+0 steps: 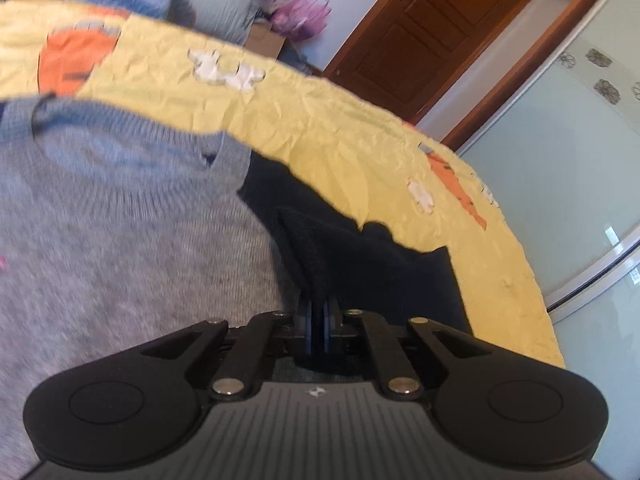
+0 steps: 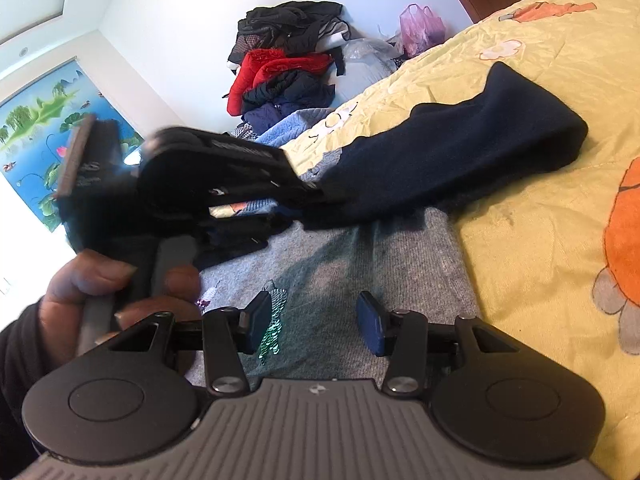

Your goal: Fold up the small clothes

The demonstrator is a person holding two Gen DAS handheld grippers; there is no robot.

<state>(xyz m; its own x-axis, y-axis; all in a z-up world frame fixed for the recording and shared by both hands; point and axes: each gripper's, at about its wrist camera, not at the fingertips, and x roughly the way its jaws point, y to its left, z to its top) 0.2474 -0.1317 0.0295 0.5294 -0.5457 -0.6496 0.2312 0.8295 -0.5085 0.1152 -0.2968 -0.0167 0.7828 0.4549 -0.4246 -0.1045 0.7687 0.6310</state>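
On the yellow bedspread I see the grey sweater lying flat, filling my left view from nine to seven o'clock. My left gripper is pinched tight on its navy sleeve, dead centre. Only the right view shows that sleeve's full length, stretching toward two o'clock, and the hand gripping the left tool at nine. My right gripper hovers over the sweater's sequin patch, fingers spread and holding nothing.
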